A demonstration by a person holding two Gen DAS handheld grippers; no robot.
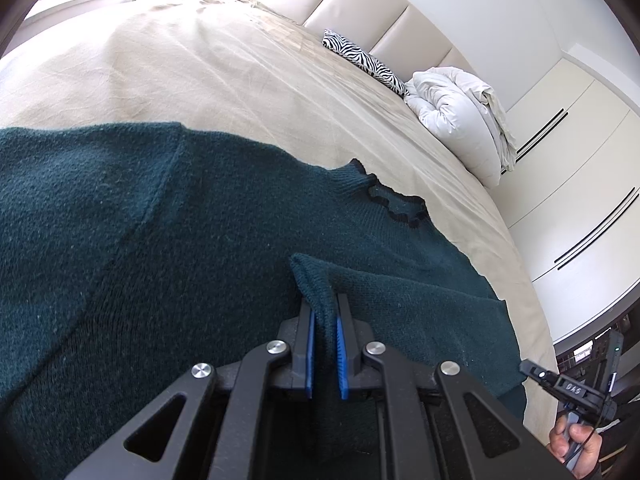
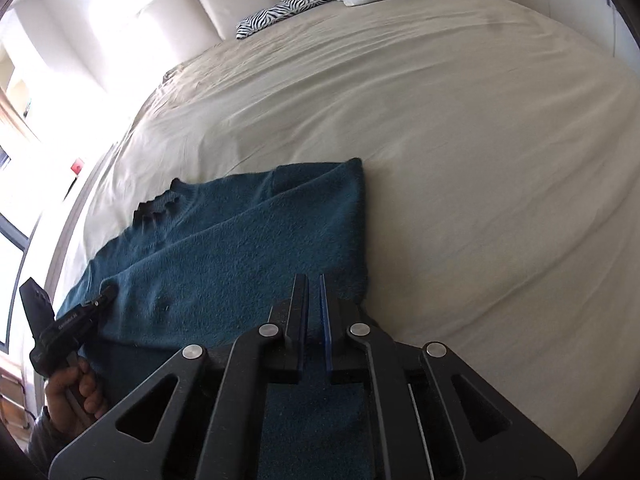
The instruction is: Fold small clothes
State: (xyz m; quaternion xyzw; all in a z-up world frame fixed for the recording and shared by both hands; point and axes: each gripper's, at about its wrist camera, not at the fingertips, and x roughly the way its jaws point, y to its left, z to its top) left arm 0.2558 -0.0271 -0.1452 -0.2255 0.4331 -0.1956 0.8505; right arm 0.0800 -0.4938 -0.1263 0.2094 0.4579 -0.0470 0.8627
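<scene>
Dark teal knitted sweater [image 1: 168,248] lies flat on the beige-sheeted bed [image 2: 460,160], one sleeve already across its body. The left claw [image 1: 325,312] pinches a raised fold of knit between its blue pads; the right claw [image 2: 314,292] hovers closed and empty above the sweater's right edge. Doing this fold well likely means carrying the pinched cloth low and laying it square, without dragging the layers beneath.
</scene>
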